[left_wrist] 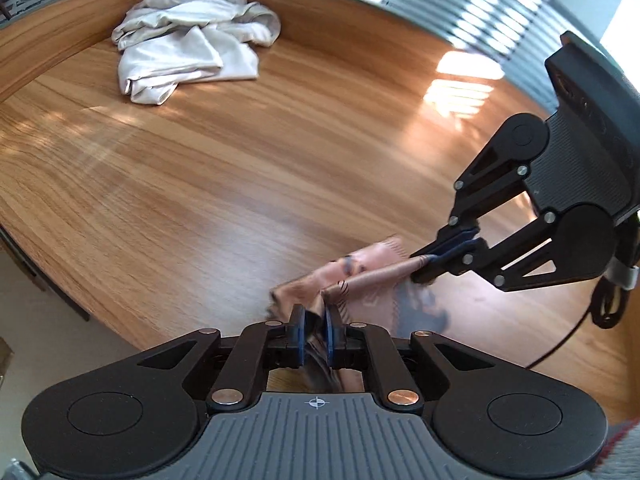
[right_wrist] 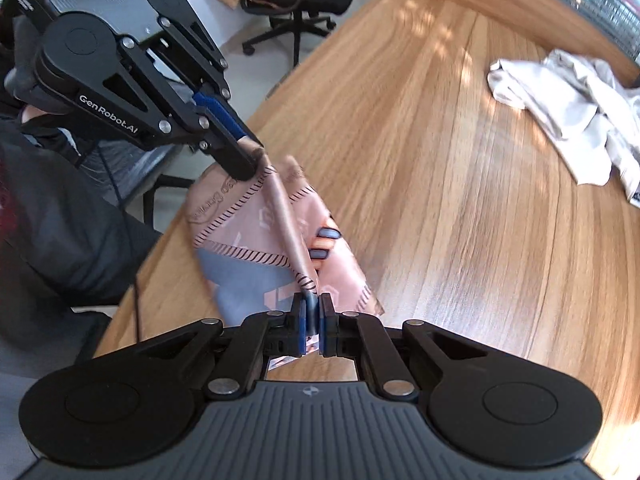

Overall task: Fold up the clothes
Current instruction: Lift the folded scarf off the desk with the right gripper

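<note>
Left hand-held gripper [left_wrist: 315,330]: at 6 o'clock in the left wrist view, pads pressed together on a corner of the pink cloth [left_wrist: 362,276]; in the right wrist view it comes in from 10 o'clock, its tips clamped on the same cloth.
Pink cloth: a thin printed piece, pink with grey-blue patches and a dark dashed border, stretched between the two grippers over the near edge of the table [left_wrist: 248,168]; the top edge is drawn into a tight roll, the rest hangs below it and looks blurred.
Right hand-held gripper [right_wrist: 315,322]: at 6 o'clock in the right wrist view, pads pinching the other corner of the pink cloth; in the left wrist view it reaches in from 3 o'clock, jaws closed on the fabric.
White clothes [left_wrist: 188,36]: a crumpled heap lying on the table at 11 o'clock in the left wrist view, at 2 o'clock in the right wrist view, well apart from the pink cloth.
Office chair [right_wrist: 300,4]: on the floor beyond the table at 12 o'clock in the right wrist view, with bags and cloth piled on its seat.
</note>
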The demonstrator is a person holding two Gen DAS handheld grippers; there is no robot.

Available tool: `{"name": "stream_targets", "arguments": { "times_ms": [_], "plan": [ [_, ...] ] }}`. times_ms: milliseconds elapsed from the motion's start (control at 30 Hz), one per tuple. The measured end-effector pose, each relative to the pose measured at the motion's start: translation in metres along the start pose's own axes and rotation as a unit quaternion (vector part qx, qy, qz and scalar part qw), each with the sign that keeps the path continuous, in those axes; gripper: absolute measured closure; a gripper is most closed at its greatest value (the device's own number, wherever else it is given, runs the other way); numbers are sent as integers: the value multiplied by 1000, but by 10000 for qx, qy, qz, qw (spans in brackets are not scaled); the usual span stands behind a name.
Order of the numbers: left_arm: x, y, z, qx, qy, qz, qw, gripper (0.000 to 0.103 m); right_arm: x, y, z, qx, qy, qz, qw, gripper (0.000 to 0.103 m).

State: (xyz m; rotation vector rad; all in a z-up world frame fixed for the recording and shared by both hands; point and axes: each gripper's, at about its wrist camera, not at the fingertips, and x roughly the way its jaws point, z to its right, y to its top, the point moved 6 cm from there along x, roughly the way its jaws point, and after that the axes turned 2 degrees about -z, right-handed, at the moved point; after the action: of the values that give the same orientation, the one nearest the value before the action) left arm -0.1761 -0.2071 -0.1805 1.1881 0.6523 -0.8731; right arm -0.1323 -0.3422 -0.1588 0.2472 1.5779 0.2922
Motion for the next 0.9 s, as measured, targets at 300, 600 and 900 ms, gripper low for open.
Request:
{"name": "stream_targets", "arguments": {
  "times_ms": [300, 600, 900],
  "plan": [
    [-9, -3, -26, -158, 92, 30, 9998, 59, 7, 7, 7, -280, -246, -166, 9992, 56],
    [-33, -22, -42, -481, 216, -80, 9986, 53, 20, 34, 8, -751, 605, 51, 9953, 45],
    [-51, -32, -47, -660, 428, -39, 9969, 52, 42, 51, 15, -1172, 1534, -228, 9809, 48]
  ]
}}
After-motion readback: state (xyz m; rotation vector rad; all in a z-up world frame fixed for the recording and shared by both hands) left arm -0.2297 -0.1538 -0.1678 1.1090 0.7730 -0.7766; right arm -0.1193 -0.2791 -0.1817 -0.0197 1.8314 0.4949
